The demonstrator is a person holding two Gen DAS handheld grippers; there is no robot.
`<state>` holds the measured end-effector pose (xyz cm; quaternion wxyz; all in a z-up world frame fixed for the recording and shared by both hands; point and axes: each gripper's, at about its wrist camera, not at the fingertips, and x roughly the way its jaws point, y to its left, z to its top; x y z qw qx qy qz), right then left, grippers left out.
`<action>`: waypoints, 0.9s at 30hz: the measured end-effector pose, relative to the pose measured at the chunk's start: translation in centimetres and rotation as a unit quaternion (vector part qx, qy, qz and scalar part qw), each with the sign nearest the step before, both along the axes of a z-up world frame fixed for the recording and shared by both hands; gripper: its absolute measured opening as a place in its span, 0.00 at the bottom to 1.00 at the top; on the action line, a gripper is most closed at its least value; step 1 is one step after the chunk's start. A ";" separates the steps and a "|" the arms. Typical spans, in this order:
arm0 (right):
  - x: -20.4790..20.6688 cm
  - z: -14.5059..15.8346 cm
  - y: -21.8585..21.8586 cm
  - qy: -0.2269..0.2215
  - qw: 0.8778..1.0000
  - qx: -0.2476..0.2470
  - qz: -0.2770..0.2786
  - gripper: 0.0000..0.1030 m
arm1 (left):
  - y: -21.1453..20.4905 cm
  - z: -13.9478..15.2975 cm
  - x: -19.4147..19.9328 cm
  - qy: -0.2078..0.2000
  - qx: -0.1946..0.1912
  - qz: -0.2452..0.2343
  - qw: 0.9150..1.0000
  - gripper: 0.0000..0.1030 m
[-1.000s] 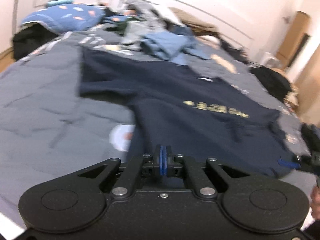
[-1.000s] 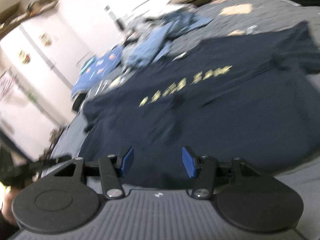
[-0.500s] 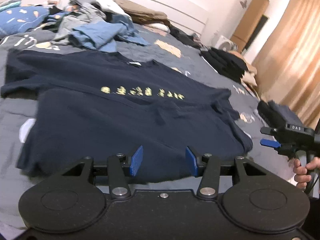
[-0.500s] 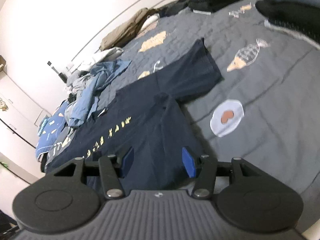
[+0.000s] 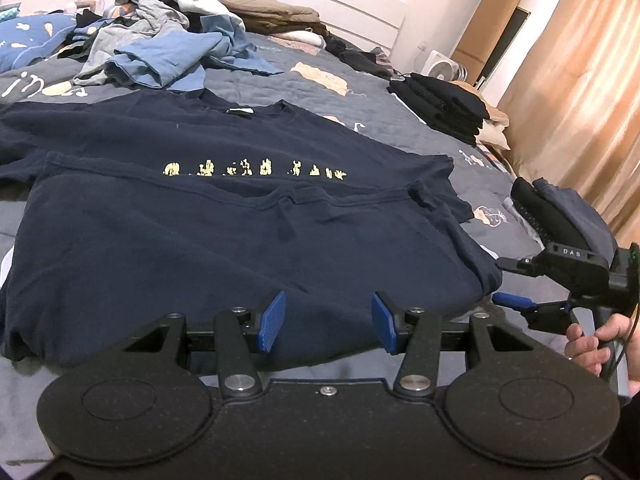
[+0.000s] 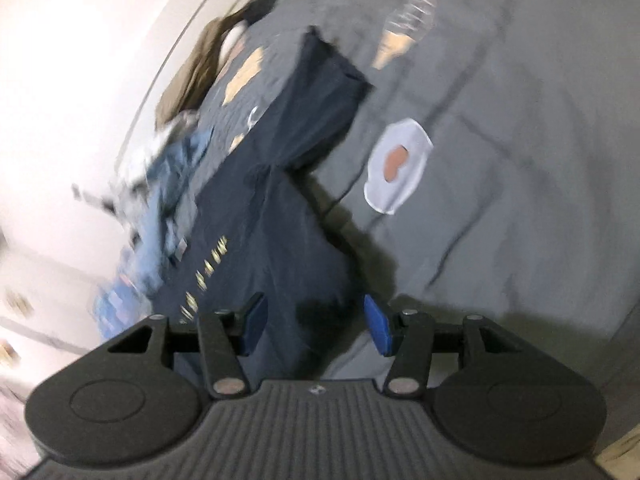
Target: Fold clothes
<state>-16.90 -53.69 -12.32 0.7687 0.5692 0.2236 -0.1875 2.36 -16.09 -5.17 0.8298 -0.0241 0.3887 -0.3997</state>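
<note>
A navy T-shirt (image 5: pixel 224 232) with yellow lettering lies spread on the grey bed, its lower half folded up over the chest. My left gripper (image 5: pixel 328 322) hovers open just above the near folded edge, nothing between its blue pads. In the left wrist view my right gripper (image 5: pixel 516 300) is at the shirt's right corner, held by a hand (image 5: pixel 592 340). The right wrist view is blurred and tilted: my right gripper (image 6: pixel 316 324) stands open over the right edge of the navy T-shirt (image 6: pixel 276 236), holding nothing.
A heap of blue and grey clothes (image 5: pixel 160 44) lies at the bed's far left, with brown folded items (image 5: pixel 272 16) by the headboard. Stacks of dark folded clothes (image 5: pixel 444 104) sit at the right edge. The grey quilt (image 6: pixel 500 152) carries printed patches. Curtains (image 5: pixel 580 80) hang to the right.
My left gripper went from shut to open and let go of the shirt's hem, now folded up. The right gripper has swung rightward and tilted toward the shirt's right edge.
</note>
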 end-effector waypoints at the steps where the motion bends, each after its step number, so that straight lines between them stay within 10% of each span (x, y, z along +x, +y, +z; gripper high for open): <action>1: 0.1 -0.3 -0.1 -0.001 1.000 0.010 -0.006 0.51 | 0.0 0.0 0.0 0.000 0.001 0.000 1.000 0.47; 16: 0.3 -2.8 -0.8 -0.016 0.994 0.073 -0.081 0.40 | -5.2 -1.6 -3.3 -0.050 0.042 -0.080 0.995 0.49; 24: 1.6 -2.9 -0.5 -0.022 0.994 0.075 -0.072 0.39 | -11.4 -3.2 -8.4 -0.186 0.126 -0.163 0.961 0.54; 27: 1.9 -3.0 -0.7 -0.019 0.995 0.068 -0.068 0.21 | -13.1 -4.0 -10.1 -0.263 0.165 -0.185 0.933 0.54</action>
